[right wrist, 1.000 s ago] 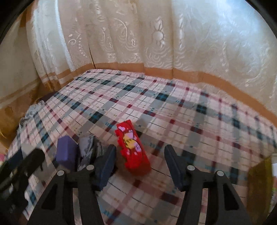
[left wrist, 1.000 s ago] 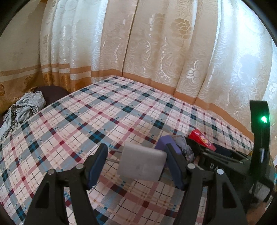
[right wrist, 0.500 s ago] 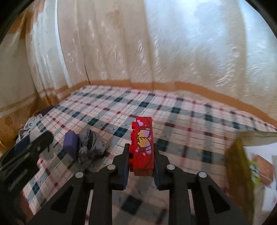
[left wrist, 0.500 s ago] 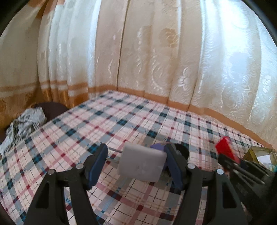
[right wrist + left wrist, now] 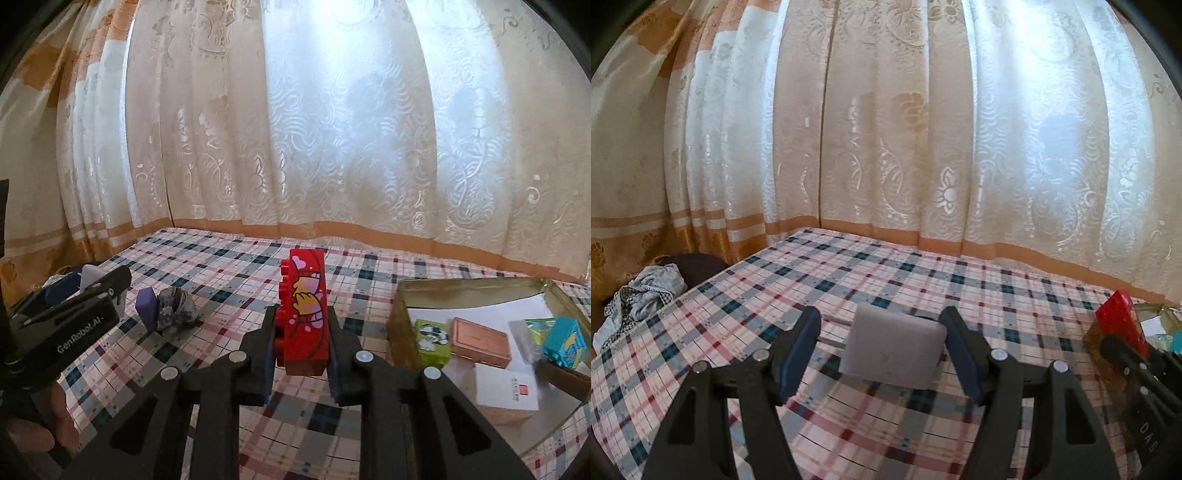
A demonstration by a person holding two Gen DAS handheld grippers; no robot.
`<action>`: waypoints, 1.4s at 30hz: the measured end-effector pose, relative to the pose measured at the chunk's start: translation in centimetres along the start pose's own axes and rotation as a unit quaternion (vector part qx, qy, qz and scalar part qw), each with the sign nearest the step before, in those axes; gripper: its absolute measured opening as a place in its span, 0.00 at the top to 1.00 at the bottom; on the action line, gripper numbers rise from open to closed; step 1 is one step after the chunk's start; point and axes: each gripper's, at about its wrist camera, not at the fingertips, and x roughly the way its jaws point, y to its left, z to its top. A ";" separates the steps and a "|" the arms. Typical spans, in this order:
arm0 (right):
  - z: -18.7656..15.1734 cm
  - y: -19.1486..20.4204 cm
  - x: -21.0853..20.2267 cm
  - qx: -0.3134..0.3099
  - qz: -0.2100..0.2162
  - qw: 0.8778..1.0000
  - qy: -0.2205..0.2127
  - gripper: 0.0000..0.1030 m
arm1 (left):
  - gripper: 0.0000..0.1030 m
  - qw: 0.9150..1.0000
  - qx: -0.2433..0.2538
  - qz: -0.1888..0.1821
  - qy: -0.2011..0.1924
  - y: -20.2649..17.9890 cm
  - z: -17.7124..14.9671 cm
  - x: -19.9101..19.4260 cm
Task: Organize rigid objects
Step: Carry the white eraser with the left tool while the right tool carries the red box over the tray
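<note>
My right gripper [image 5: 301, 332] is shut on a red toy brick [image 5: 306, 314] with a cartoon print and holds it upright above the plaid bed cover, just left of an open gold tin box [image 5: 424, 295]. The brick also shows at the right edge of the left wrist view [image 5: 1120, 320]. My left gripper [image 5: 881, 345] has its blue-padded jaws spread wide, with a grey-white block [image 5: 892, 349] between them; it touches the right pad and stands clear of the left one. The left gripper also shows at the left of the right wrist view [image 5: 74, 310].
The tin holds a green box [image 5: 431, 341], a copper-coloured box [image 5: 480, 341], a teal box [image 5: 563, 341] and white cards. A purple block [image 5: 147, 304] and a grey crumpled object [image 5: 176, 308] lie on the bed. Crumpled cloth [image 5: 642, 299] lies off the bed's left edge. Curtains hang behind.
My right gripper closed on the red brick, lifted it off the bed and carried it right, towards the tin. The left gripper tilted upward, still with the grey-white block between its jaws.
</note>
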 end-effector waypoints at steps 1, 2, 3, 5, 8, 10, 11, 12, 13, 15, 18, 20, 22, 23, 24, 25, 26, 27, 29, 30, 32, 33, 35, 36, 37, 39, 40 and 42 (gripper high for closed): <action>-0.1 0.0 -0.2 -0.002 0.000 1.000 -0.003 0.76 | 0.34 1.000 0.002 0.000 -0.002 -0.3 0.0 -0.1; -0.1 0.1 -0.3 -0.004 -0.001 1.000 -0.005 0.76 | 0.34 1.000 0.005 0.002 -0.003 -0.6 -0.1 -0.3; -0.2 0.2 -0.5 -0.009 -0.003 1.000 -0.009 0.76 | 0.34 1.000 0.005 0.003 -0.003 -0.7 -0.2 -0.4; -0.3 0.3 -1.0 -0.016 -0.008 1.000 -0.017 0.76 | 0.34 1.000 0.007 0.001 -0.002 -1.1 -0.3 -0.6; -0.5 0.4 -1.6 -0.023 -0.008 0.999 -0.023 0.76 | 0.34 1.000 0.010 0.003 -0.006 -1.8 -0.5 -1.0; -0.6 0.1 -1.9 -0.023 -0.009 0.999 -0.027 0.76 | 0.34 1.000 0.011 0.003 -0.005 -2.1 -0.6 -1.1; -0.6 0.0 -2.0 -0.023 -0.010 0.999 -0.027 0.76 | 0.34 1.000 0.011 0.002 -0.004 -2.2 -0.6 -1.1; -0.6 0.0 -2.1 -0.024 -0.010 0.999 -0.027 0.76 | 0.34 1.000 0.010 0.001 -0.003 -2.3 -0.6 -1.2; -0.7 -0.2 -2.2 -0.025 -0.010 0.999 -0.027 0.76 | 0.34 1.000 0.009 0.000 -0.002 -2.4 -0.7 -1.2; -0.8 -0.4 -2.4 -0.024 -0.010 0.999 -0.027 0.76 | 0.34 1.000 0.008 -0.002 0.000 -2.6 -0.8 -1.4; -0.9 -0.8 -2.7 -0.025 -0.013 0.999 -0.027 0.76 | 0.34 1.000 0.007 -0.002 0.003 -3.0 -0.9 -1.4; -0.9 -1.2 -3.1 -0.022 -0.013 0.999 -0.029 0.76 | 0.34 1.000 0.003 -0.007 0.010 -3.2 -1.0 -1.4; -0.8 -1.6 -3.4 -0.021 -0.014 0.999 -0.035 0.76 | 0.34 1.000 0.001 -0.012 0.017 -3.6 -1.1 -1.4; -0.8 -1.7 -3.6 -0.022 -0.017 0.999 -0.038 0.76 | 0.34 1.000 0.003 -0.012 0.017 -3.8 -1.2 -1.5; -0.7 -2.0 -3.7 -0.023 -0.019 0.999 -0.041 0.76 | 0.34 1.000 0.005 -0.011 0.016 -4.0 -1.2 -1.6; -0.7 -2.1 -3.8 -0.023 -0.020 0.999 -0.042 0.76 | 0.34 1.000 0.008 -0.011 0.016 -4.1 -1.2 -1.6; -0.7 -2.3 -3.8 -0.022 -0.021 0.999 -0.043 0.76 | 0.34 1.000 0.010 -0.010 0.015 -4.4 -1.2 -1.7; -0.7 -2.5 -3.9 -0.021 -0.022 0.999 -0.043 0.76 | 0.34 1.000 0.011 -0.011 0.015 -4.5 -1.3 -1.7; -0.6 -2.9 -4.0 -0.020 -0.022 0.999 -0.044 0.76 | 0.34 1.000 0.010 -0.013 0.016 -4.8 -1.3 -1.7; -0.6 -3.1 -4.1 -0.019 -0.022 0.999 -0.046 0.76 | 0.34 1.000 0.009 -0.014 0.016 -4.8 -1.3 -1.8; -0.5 -3.3 -4.4 -0.018 -0.021 0.998 -0.049 0.76 | 0.34 1.000 0.013 -0.016 0.016 -5.2 -1.3 -1.8; -0.5 -3.4 -4.5 -0.019 -0.022 0.998 -0.052 0.76 | 0.34 1.000 0.014 -0.017 0.016 -5.3 -1.3 -1.9; -0.4 -3.5 -4.7 -0.023 -0.025 0.998 -0.056 0.76 | 0.34 1.000 0.014 -0.019 0.016 -5.6 -1.2 -1.9; -0.4 -3.6 -4.8 -0.025 -0.026 0.998 -0.057 0.76 | 0.34 1.000 0.014 -0.021 0.017 -5.7 -1.1 -2.0; -0.4 -3.7 -4.8 -0.026 -0.026 0.998 -0.057 0.76 | 0.34 0.999 0.014 -0.023 0.017 -5.8 -1.1 -2.1; -0.4 -4.1 -4.9 -0.027 -0.027 0.998 -0.057 0.76 | 0.34 1.000 0.013 -0.025 0.015 -6.0 -1.0 -2.3; -0.4 -4.3 -4.9 -0.027 -0.028 0.998 -0.057 0.76 | 0.34 0.999 0.013 -0.026 0.014 -6.2 -0.9 -2.4; -0.4 -4.7 -5.1 -0.027 -0.032 0.997 -0.060 0.76 | 0.34 0.999 0.012 -0.031 0.014 -6.5 -0.7 -2.7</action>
